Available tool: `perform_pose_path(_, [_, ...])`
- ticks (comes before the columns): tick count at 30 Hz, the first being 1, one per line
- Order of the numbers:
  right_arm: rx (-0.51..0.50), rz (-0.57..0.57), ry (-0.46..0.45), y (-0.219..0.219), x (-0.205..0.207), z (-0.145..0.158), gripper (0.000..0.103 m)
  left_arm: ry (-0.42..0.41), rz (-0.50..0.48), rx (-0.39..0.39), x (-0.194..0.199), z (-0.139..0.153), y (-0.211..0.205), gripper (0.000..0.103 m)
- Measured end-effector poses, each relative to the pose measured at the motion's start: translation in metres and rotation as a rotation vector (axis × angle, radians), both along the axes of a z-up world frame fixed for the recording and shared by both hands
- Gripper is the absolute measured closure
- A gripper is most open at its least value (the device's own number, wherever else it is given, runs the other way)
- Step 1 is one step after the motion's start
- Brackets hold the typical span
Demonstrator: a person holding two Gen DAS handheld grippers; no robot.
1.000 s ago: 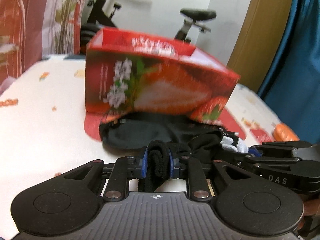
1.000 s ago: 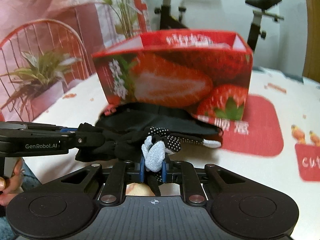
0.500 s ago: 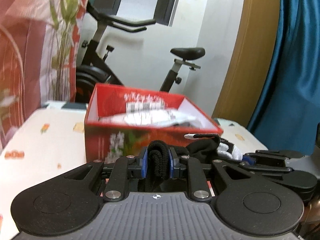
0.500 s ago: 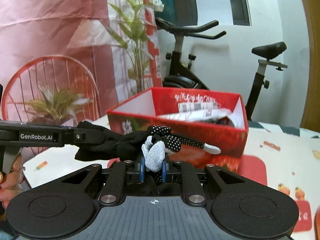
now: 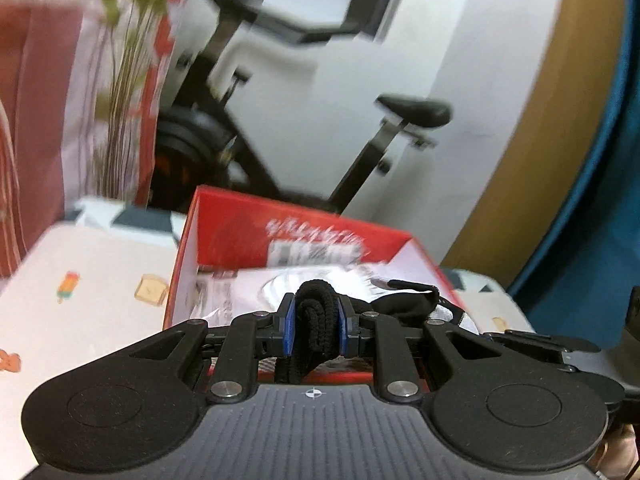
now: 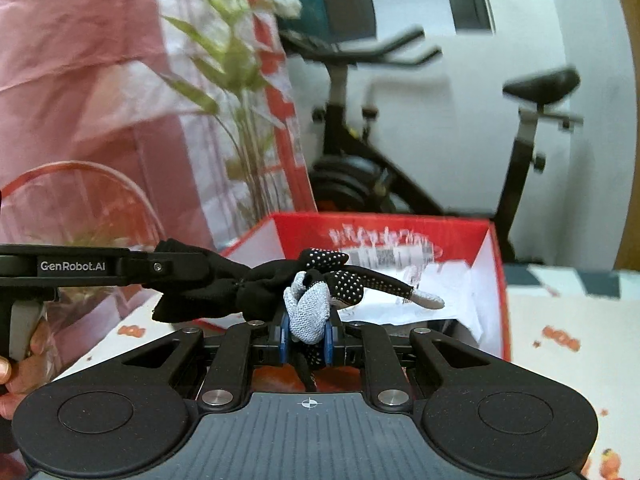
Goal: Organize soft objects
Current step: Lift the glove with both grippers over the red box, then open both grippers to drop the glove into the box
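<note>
Where gripped, black glove (image 6: 256, 288) bunches – (white-dotted).

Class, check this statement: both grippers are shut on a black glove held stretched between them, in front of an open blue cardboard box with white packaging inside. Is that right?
Not quite: the box is red, not blue, as the right wrist view shows. The rest holds: the left gripper and right gripper are both shut on the black glove, held between them in front of the open box with white packaging inside.
</note>
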State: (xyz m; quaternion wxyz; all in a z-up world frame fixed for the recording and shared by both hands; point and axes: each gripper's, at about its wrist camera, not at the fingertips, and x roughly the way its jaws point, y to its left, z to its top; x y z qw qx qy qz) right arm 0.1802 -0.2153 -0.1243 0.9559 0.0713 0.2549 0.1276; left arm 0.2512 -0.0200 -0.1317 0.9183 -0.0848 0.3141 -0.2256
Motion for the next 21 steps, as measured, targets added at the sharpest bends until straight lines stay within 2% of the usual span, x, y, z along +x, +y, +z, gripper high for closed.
perform_pose_path(5, [0.043, -0.037, 0.166, -0.006, 0.058, -0.029, 0.088, 0.136, -0.031, 0.065, 0.052, -0.028, -0.009, 0.081])
perform_pose_path(9, [0.041, -0.046, 0.305, -0.006, 0.096, -0.052, 0.088, 0.219, -0.030, 0.116, 0.081, -0.046, -0.011, 0.081])
perform_pose_path(13, [0.009, -0.048, 0.379, -0.002, 0.118, -0.060, 0.088, 0.236, -0.064, 0.209, 0.085, -0.054, -0.023, 0.081])
perform_pose_path(18, [-0.004, -0.068, 0.450, 0.002, 0.131, -0.066, 0.087, 0.252, -0.040, 0.246, 0.090, -0.058, -0.034, 0.080])
perform_pose_path(21, [0.029, -0.092, 0.475, 0.000, 0.135, -0.069, 0.087, 0.212, -0.049, 0.273, 0.086, -0.054, -0.036, 0.077])
